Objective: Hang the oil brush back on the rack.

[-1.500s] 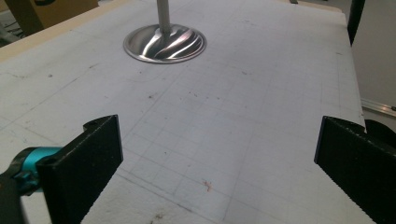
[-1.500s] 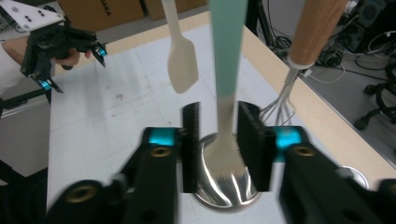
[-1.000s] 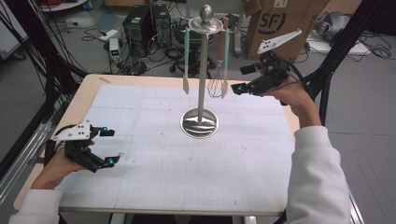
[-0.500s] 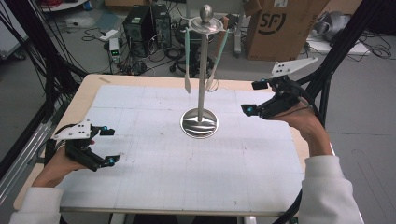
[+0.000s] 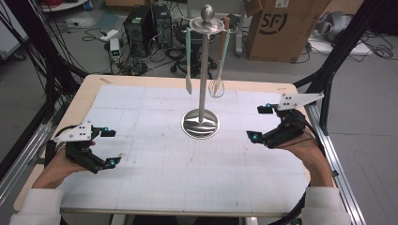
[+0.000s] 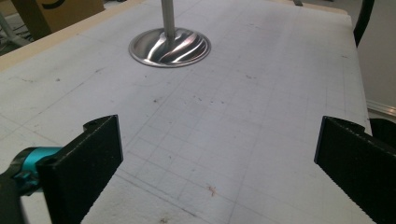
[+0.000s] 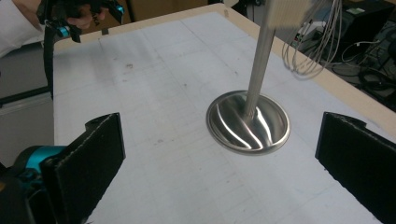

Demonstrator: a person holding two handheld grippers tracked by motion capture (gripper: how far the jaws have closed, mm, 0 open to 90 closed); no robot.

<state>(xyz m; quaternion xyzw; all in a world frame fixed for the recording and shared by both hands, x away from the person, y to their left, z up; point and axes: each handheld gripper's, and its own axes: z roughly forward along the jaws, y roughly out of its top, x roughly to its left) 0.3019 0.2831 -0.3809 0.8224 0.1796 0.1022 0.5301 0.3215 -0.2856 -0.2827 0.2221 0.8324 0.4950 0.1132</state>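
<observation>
Right gripper view: right claw (image 7: 219, 158) gapes wide, holding nothing, stand base (image 7: 247, 122) just ahead between its jaws. Whisk (image 7: 310, 42) hangs beyond (spatula (image 5: 188, 61) too). Rushing in could clip the pole, topple everything. Left claw (image 5: 110, 147) is open, empty.

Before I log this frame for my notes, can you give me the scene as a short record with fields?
surface: table covered with a white gridded mat
centre item: metal utensil stand, round base on the mat, upright pole
hanging on stand: spatula and whisk
left gripper: open, holding nothing, low over the mat's left side
right gripper: open, holding nothing, right of the stand's base
contact: neither gripper touches the stand or the utensils
background: cardboard box on the floor beyond the table
</observation>
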